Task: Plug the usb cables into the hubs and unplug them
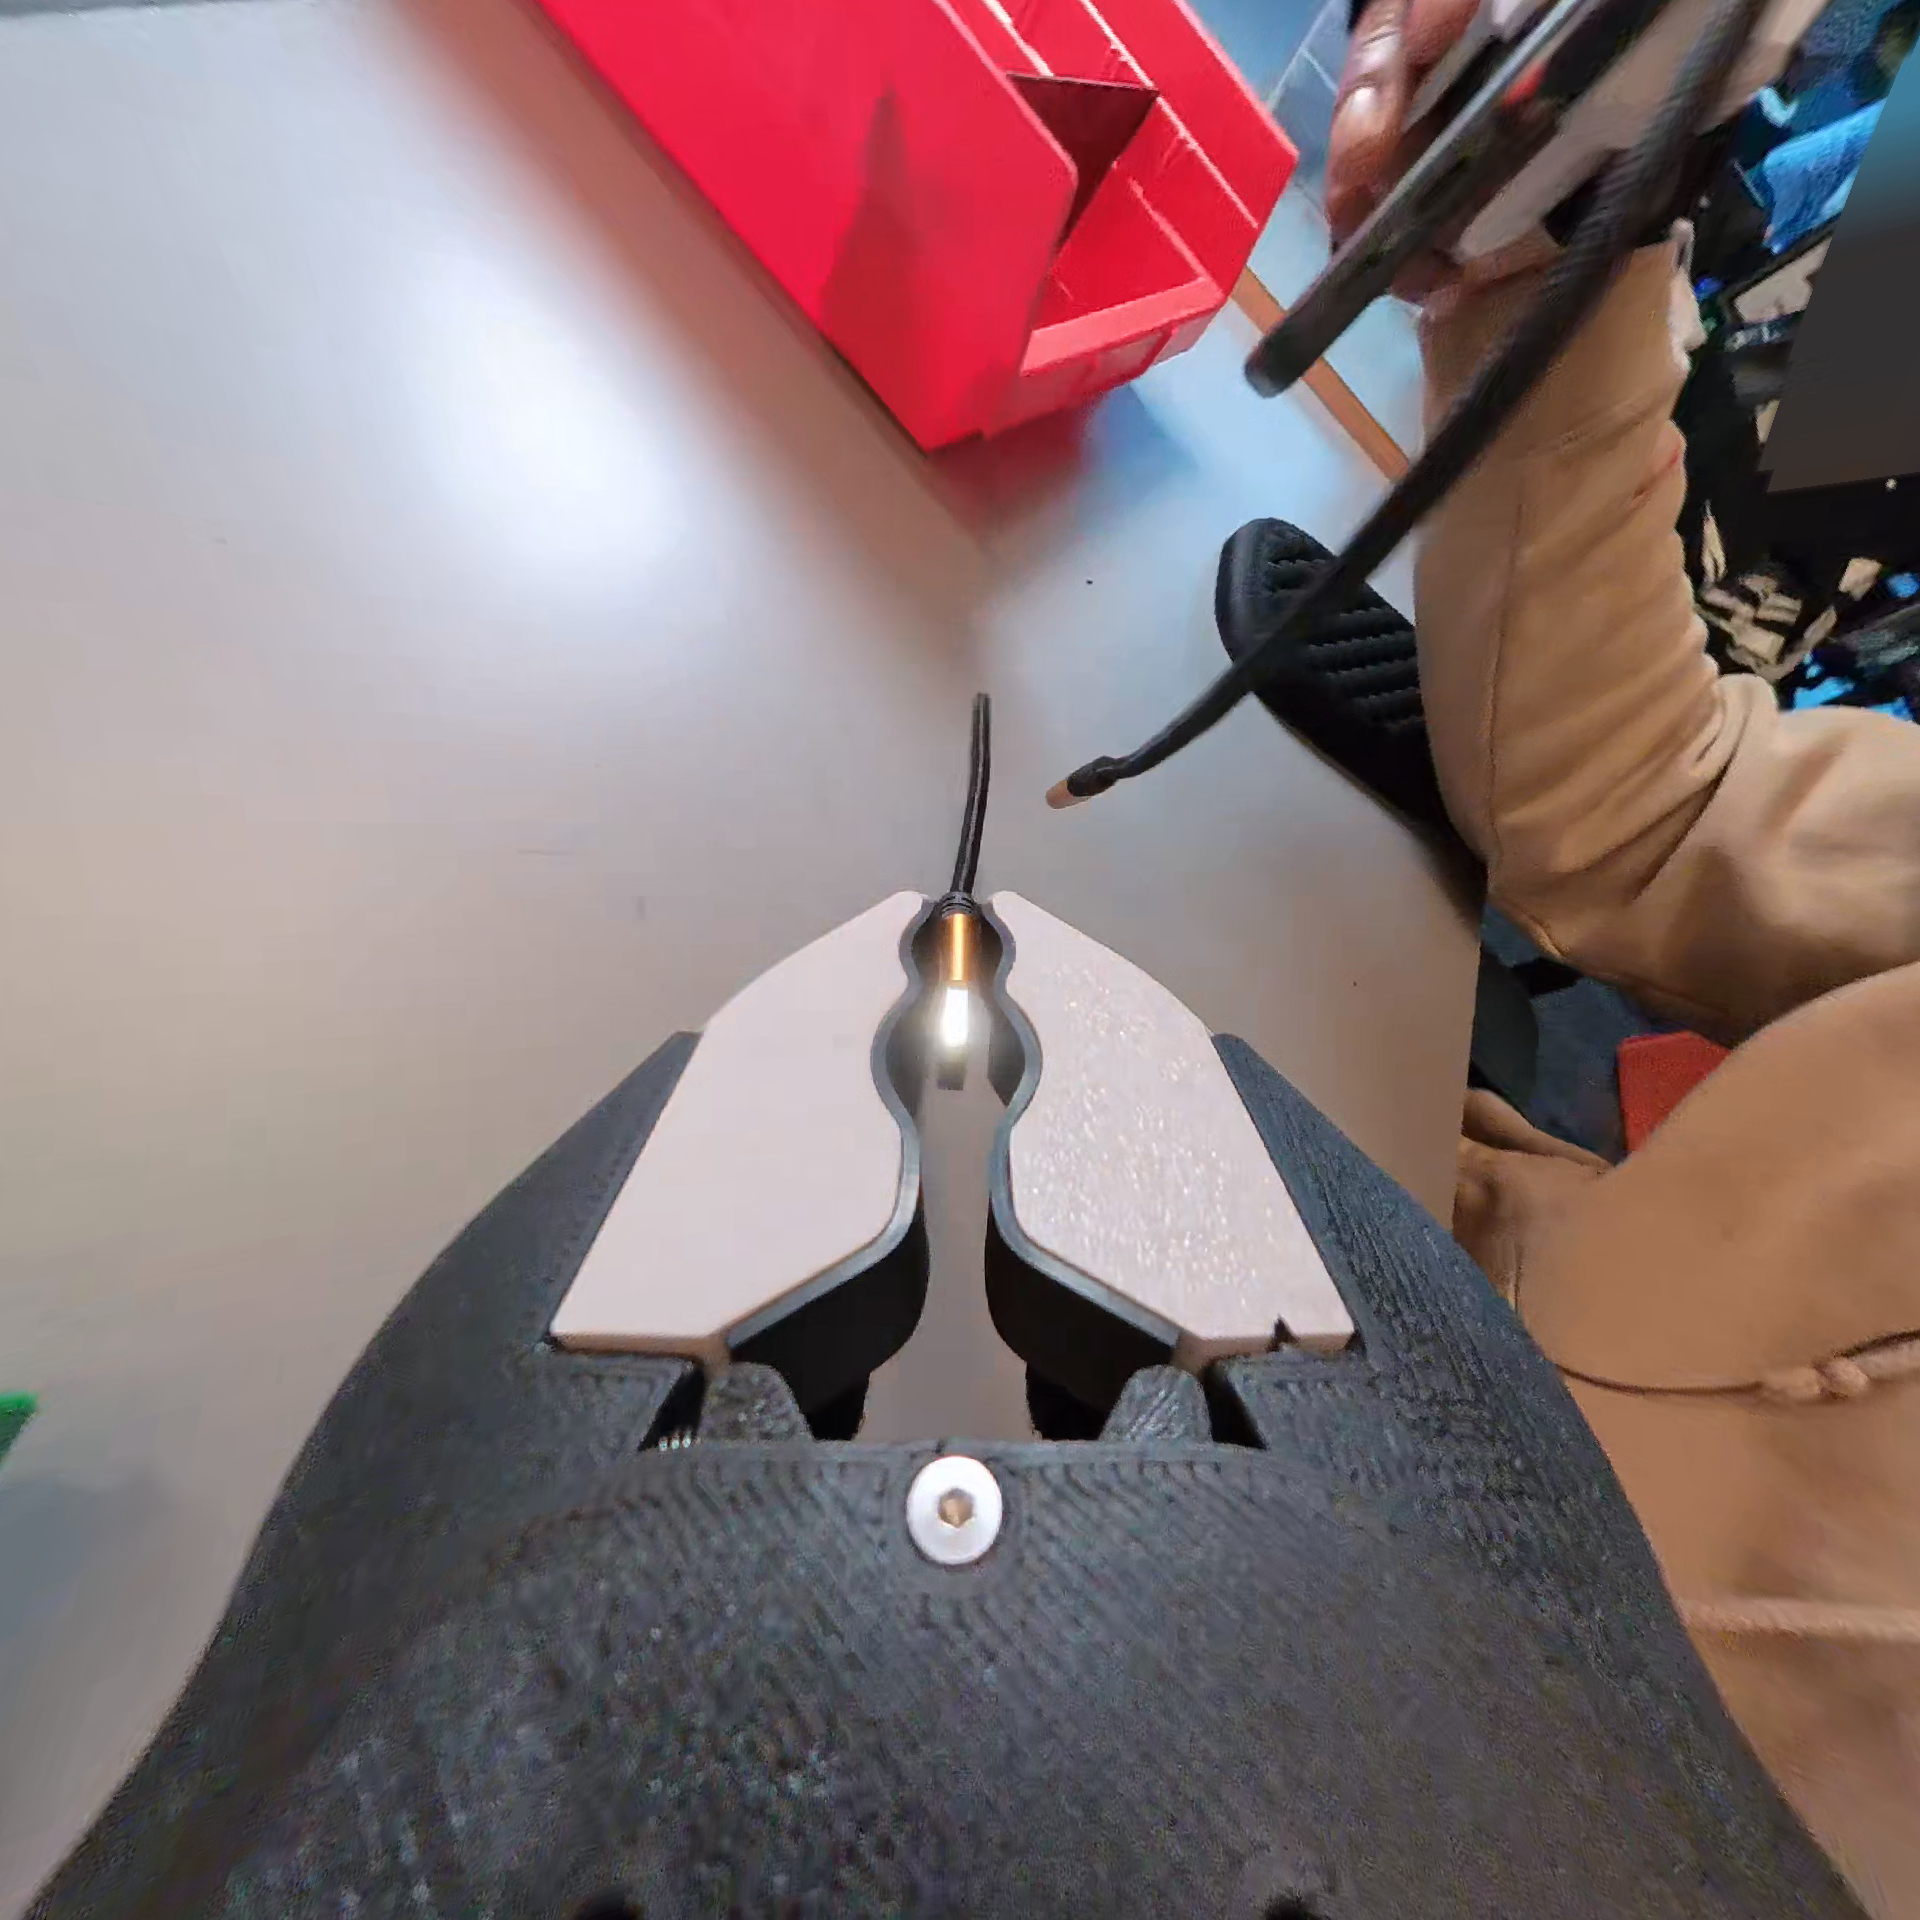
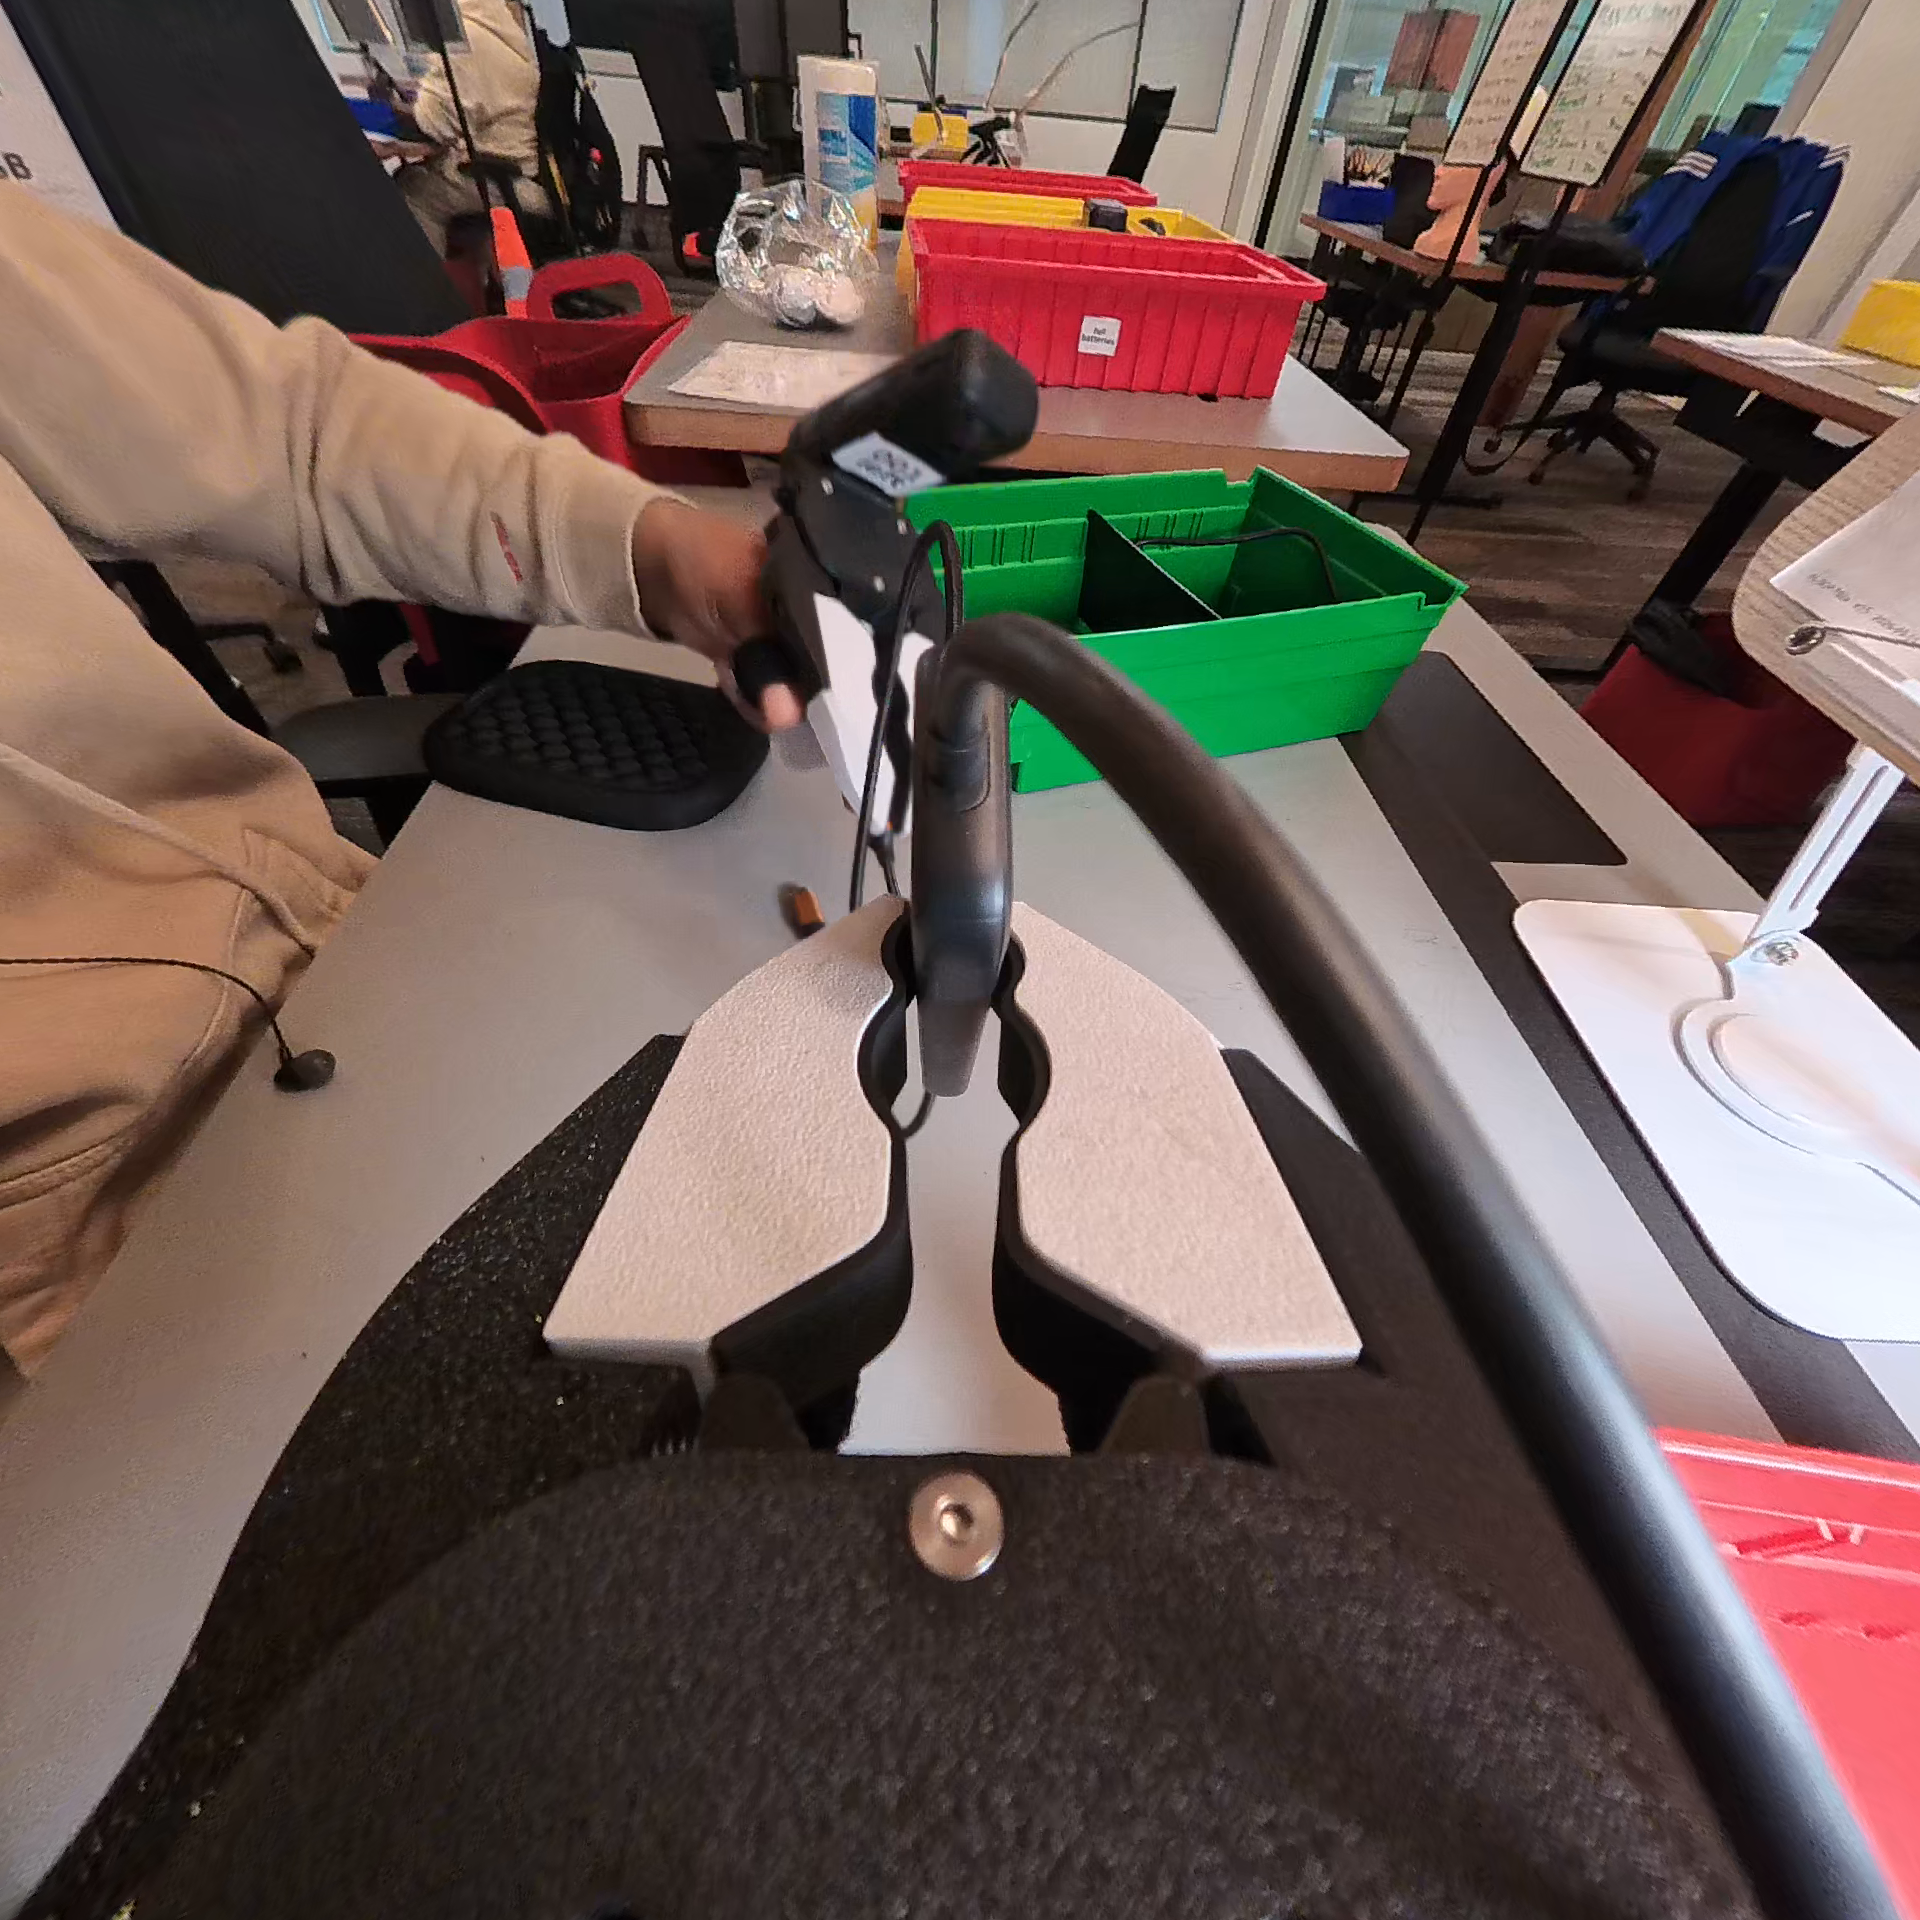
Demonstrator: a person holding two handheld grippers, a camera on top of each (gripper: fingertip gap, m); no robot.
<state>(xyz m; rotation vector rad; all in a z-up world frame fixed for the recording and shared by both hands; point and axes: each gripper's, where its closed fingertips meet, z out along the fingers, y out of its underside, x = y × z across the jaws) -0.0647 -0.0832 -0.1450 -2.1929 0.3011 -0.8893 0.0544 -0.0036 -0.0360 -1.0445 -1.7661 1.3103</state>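
My left gripper (image 1: 956, 914) is shut on a USB plug (image 1: 954, 961) with a copper collar and a bright metal tip. Its thin black cable (image 1: 975, 790) runs forward over the grey table (image 1: 416, 727). My right gripper (image 2: 956, 935) is shut on a slim dark grey hub (image 2: 961, 831) and holds it upright above the table. A thick black cable (image 2: 1299, 935) arcs from the hub's top to the lower right. In the left wrist view the hub (image 1: 1340, 291) is at the top right, and a second copper-tipped plug (image 1: 1070, 795) dangles below it. In the right wrist view the left gripper (image 2: 862, 727) hangs just behind the hub.
A red bin (image 1: 935, 187) stands at the table's far edge, and a green divided bin (image 2: 1226, 644) sits behind the hub. A black chair armrest (image 2: 603, 743) is beside the table edge. A white stand base (image 2: 1714, 1091) is on the right. A person's tan sleeve (image 1: 1621, 727) is close.
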